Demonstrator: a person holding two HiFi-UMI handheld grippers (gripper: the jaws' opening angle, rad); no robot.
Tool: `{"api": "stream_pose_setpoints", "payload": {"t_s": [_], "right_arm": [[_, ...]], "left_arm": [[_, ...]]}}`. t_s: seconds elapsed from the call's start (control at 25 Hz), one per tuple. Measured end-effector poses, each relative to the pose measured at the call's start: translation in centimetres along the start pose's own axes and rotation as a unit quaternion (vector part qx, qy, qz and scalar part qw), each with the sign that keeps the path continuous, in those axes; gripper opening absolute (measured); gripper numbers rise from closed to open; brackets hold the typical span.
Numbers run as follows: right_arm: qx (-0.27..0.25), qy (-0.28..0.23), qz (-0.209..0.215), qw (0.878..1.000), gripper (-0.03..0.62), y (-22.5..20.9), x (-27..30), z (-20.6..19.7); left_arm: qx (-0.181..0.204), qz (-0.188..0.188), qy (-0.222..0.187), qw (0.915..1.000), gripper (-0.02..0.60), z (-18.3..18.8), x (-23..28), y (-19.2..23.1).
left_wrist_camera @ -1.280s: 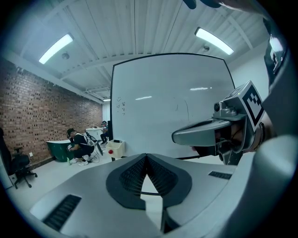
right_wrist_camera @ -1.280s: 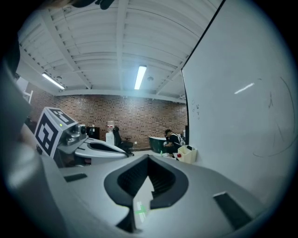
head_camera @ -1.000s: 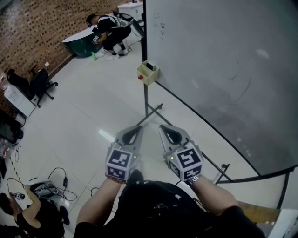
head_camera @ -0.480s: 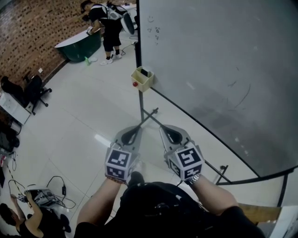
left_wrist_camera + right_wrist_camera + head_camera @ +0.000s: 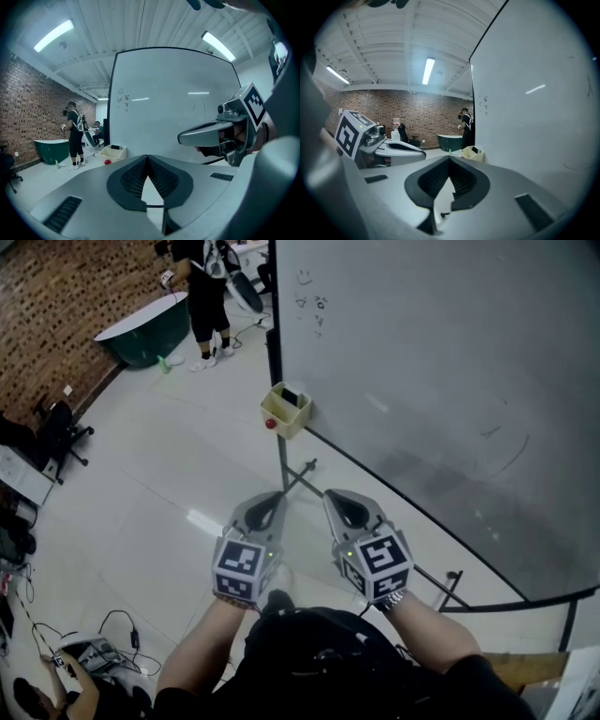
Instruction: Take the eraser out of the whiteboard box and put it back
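Closer now, the box on the whiteboard's edge sits lower in the head view than before, with the dark eraser lying inside it. Left tongs and right tongs are both pressed together and empty, well short of it. Arriving with them unspread risks shoving the box or eraser. The stand's legs could catch a foot.

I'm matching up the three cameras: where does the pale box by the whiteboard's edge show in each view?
Head view: the box sits upper middle, at the left edge of the whiteboard.
Left gripper view: left of centre, below mid-height.
Right gripper view: just right of centre, below mid-height.
Shared landmark: the green tub, beyond the box in all three.
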State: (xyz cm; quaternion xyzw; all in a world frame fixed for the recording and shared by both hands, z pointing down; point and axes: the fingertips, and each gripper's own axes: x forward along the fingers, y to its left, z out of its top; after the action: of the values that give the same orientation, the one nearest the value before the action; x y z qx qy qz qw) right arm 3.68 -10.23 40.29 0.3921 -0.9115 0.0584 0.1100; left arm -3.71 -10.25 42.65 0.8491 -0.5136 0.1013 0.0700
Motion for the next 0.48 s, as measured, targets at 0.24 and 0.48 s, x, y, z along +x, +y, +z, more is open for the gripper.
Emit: {"api": "stream_pose_setpoints", "payload": {"t_s": [0.24, 0.48], "right_arm": [[0.010, 0.009, -0.018, 1.000, 0.015, -1.8, 4.2, 0.5], [0.028, 0.023, -0.043, 0.998, 0.015, -3.8, 8.4, 0.8]], "left_arm": [[0.002, -0.018, 0.008, 0.9998, 0.000, 0.5, 3.8, 3.6], [0.002, -0.035, 0.021, 0.9991, 0.012, 0.9, 7.9, 7.4]]}}
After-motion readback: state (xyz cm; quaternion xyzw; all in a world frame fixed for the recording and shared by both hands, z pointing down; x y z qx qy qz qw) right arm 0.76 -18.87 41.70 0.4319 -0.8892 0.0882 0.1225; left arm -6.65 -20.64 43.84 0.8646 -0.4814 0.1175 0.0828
